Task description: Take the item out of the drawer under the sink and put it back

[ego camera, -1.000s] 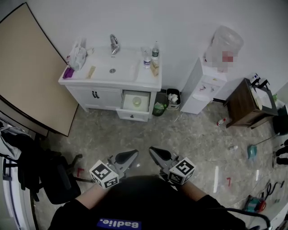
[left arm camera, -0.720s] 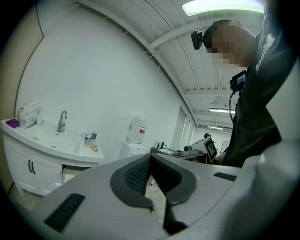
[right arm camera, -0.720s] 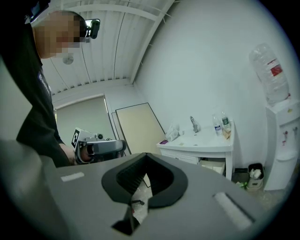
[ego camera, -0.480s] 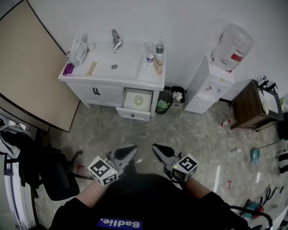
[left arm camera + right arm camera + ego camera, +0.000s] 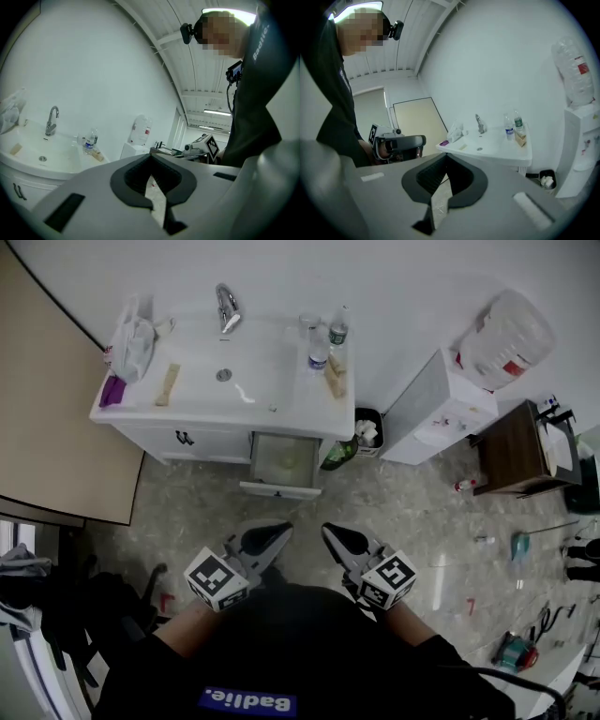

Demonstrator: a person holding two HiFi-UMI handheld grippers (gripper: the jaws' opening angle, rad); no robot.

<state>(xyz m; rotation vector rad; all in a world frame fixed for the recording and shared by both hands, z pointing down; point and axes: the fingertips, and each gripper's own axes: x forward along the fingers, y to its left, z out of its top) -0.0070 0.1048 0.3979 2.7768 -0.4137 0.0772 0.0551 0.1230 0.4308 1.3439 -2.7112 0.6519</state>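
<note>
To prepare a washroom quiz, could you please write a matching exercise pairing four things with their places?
Things: 1 chrome faucet; 2 small black waste bin; 3 open white drawer; 4 large clear water bottle.
Places: A atop the white dispenser; B behind the white basin; C pulled from the white vanity; D on the floor beside that vanity.
Pairs: 1-B; 2-D; 3-C; 4-A.

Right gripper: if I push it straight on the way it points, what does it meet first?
Likely the vanity front, left of the open drawer. The right gripper, shut and empty, aims there across the floor; depth is unclear.
</note>
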